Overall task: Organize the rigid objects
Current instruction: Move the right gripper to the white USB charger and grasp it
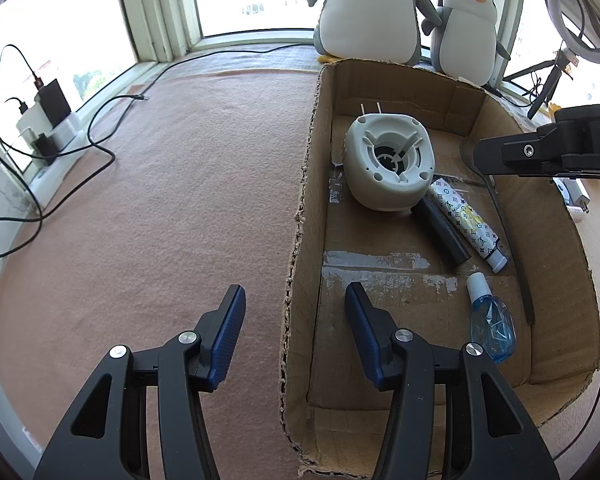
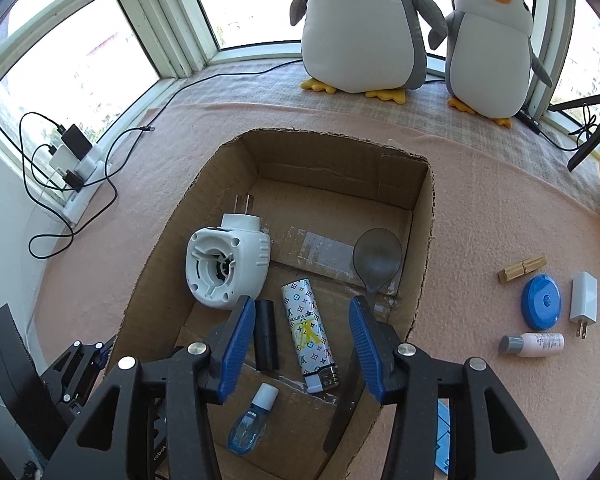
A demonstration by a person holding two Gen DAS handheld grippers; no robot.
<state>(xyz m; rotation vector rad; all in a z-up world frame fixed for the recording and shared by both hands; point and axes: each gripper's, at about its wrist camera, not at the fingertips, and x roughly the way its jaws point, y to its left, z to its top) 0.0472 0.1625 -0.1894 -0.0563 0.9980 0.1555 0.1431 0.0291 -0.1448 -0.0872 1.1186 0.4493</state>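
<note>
Right claw (image 2: 302, 340) wide open, empty | left claw (image 1: 296, 332) wide open, empty, straddling box wall (image 1: 300, 216)

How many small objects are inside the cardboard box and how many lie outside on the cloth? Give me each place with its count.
In the box: 5 (plug-in unit, black tube, lighter, blue bottle, spoon)
On the cloth: 4 (wooden block, blue disc, charger, pink bottle)
Total: 9
</note>
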